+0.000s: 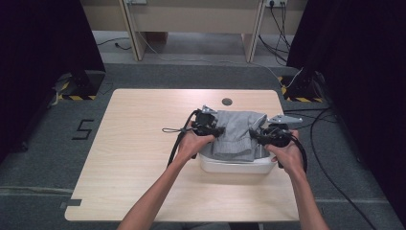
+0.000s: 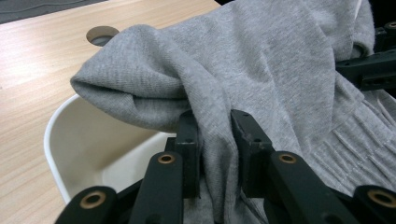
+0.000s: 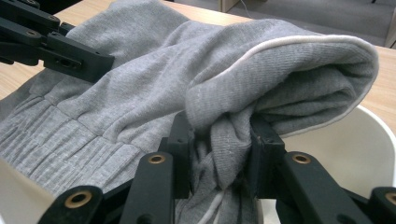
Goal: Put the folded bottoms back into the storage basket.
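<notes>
Your left hand-held gripper and right hand-held gripper each pinch a fold of the grey garment, jaws nearly closed on cloth. The garment, a soft knit with ribbed band and white-piped edge, lies bunched over the smooth white rounded tub on the pale wood-grain tabletop.

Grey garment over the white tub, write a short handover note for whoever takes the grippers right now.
Left gripper: shut on the garment, fabric pinched between its fingers.
Right gripper: shut on the garment's other side.
Garment: folded, held over the white tub at the table's near right, partly inside it.
Done: folded and gripped at both sides.
Left: probably lower it fully into the tub, then open both grippers.
</notes>
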The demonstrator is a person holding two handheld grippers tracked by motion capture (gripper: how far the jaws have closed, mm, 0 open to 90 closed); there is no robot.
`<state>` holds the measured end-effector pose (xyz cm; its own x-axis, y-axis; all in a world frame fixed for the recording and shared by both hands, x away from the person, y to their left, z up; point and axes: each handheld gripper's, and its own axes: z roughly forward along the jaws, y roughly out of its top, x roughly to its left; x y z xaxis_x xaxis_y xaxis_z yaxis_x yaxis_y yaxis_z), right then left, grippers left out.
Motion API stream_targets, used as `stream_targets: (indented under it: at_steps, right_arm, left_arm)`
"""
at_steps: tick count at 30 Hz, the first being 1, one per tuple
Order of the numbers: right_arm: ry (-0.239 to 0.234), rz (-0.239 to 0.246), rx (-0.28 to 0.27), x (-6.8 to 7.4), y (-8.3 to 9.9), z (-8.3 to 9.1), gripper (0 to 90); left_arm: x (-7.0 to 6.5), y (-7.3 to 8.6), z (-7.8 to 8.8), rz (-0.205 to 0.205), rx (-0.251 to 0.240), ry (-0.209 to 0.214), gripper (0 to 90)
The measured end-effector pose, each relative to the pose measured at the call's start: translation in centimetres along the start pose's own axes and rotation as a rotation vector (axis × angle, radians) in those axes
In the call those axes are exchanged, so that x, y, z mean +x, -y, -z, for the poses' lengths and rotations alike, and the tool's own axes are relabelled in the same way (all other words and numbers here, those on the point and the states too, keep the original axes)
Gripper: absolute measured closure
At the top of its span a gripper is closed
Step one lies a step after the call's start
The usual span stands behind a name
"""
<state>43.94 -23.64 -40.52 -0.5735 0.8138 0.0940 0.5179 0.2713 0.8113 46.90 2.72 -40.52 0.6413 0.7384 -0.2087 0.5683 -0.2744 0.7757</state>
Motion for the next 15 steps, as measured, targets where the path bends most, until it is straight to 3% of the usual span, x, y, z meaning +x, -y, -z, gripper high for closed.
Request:
stream_targets:
  at_steps: [15]
  right_arm:
    - [0.002,-0.019,0.06,-0.3,1.1,-1.2,66.8]
  left_arm:
    - [0.2,1.1,-1.5,-0.013,0.066,-0.01,72.3]
